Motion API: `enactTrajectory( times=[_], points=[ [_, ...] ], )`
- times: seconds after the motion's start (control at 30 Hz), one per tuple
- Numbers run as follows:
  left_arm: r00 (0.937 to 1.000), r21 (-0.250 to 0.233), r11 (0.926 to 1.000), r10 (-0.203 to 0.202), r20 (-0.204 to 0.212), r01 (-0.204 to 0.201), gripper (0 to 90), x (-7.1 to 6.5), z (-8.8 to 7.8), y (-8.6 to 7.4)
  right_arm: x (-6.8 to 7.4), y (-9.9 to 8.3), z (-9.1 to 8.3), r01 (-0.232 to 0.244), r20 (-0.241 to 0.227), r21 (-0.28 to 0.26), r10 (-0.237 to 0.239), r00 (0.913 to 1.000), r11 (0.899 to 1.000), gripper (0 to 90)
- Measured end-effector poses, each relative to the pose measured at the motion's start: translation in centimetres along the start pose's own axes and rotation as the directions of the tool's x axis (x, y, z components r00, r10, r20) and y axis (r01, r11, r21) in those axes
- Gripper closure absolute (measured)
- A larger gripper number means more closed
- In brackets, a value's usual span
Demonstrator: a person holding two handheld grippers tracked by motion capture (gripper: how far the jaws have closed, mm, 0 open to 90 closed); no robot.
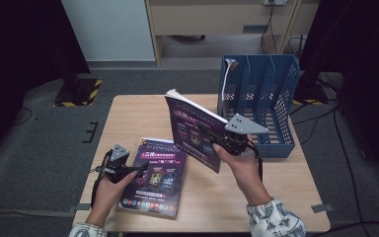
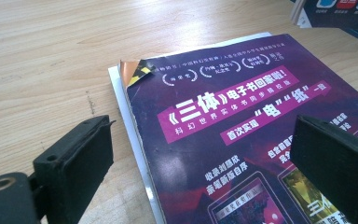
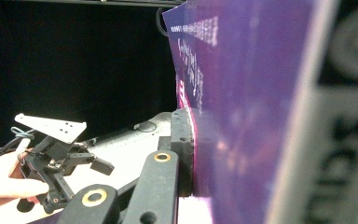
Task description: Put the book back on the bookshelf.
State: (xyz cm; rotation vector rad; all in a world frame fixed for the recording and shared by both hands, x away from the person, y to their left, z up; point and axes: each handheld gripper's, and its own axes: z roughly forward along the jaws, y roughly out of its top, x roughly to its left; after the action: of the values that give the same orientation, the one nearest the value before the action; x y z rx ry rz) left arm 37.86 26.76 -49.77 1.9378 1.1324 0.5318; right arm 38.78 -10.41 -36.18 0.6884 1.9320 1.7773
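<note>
My right gripper is clamped on a magazine, holding it tilted up off the table, just in front of the blue file rack. In the right gripper view its near jaw presses flat against the purple cover. My left gripper has its jaws wide apart, empty, low over the left edge of a second magazine that lies flat on the table near my side, its top corner curled.
</note>
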Motion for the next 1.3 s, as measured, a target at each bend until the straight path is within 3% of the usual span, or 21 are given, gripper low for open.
enactTrajectory(
  times=[0.67, 1.3],
  points=[
    [1.0, 0.004, 1.0, 0.0, 0.004, 0.0, 5.8, -0.1, 0.2, -0.1, -0.2, -0.3, -1.4, -0.002, 0.003, 0.014, 0.002, 1.0, 1.0, 82.6],
    [1.0, 0.004, 1.0, 0.005, 0.003, -0.005, 5.8, -0.2, 0.1, -0.1, -1.1, -0.7, -4.2, -0.002, 0.025, 0.048, 0.001, 0.9997, 0.999, 82.6]
  ],
)
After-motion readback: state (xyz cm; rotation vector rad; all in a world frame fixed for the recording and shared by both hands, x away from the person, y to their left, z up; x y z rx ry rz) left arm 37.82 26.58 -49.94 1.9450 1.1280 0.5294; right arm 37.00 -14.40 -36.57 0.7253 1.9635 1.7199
